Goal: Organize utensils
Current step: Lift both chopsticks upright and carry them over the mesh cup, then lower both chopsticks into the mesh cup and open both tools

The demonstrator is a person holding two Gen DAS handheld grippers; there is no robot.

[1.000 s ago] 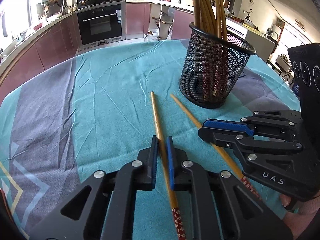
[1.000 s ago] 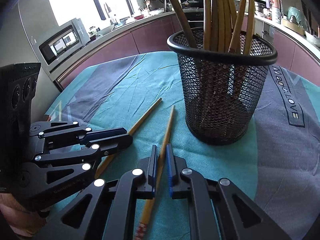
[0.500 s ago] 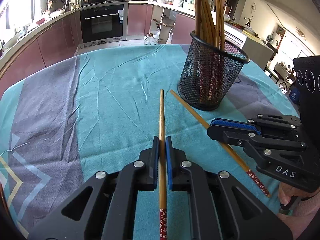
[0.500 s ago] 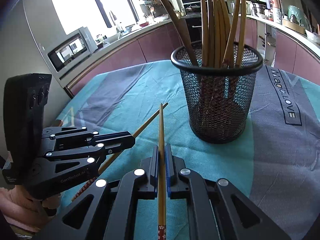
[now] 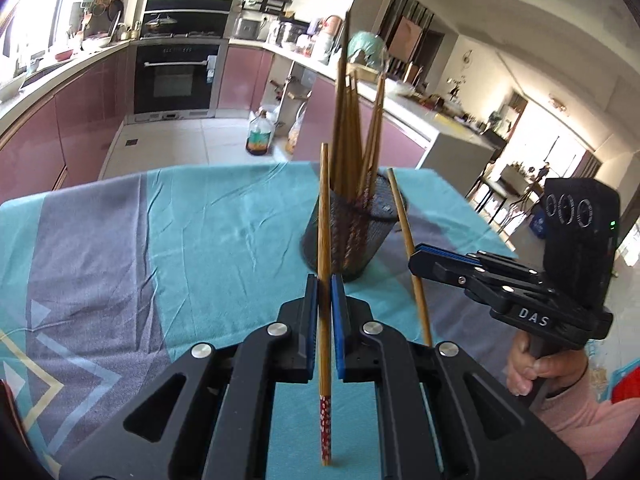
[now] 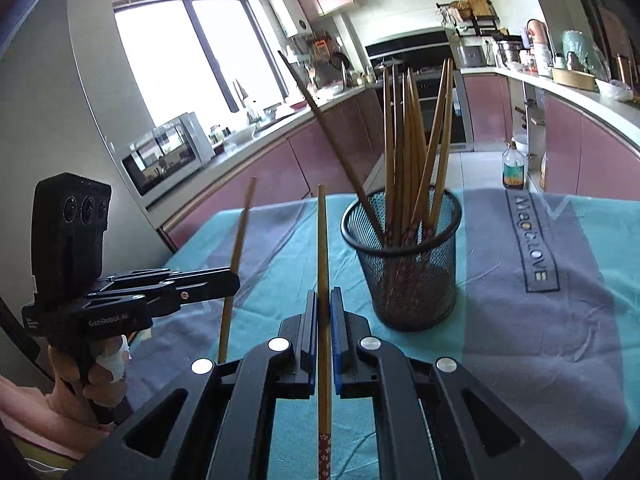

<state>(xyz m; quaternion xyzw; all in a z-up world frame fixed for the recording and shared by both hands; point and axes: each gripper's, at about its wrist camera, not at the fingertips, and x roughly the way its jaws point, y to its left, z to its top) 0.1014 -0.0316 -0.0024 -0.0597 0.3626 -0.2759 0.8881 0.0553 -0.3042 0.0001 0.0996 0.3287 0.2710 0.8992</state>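
Above tablecloth, both chopsticks now lifted

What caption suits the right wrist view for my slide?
Right gripper and left gripper each clamp one chopstick beside the mesh holder.

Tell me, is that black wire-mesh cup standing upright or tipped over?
Upright. The black wire-mesh cup sits flat on the teal tablecloth, rim up, with wooden chopsticks standing inside.
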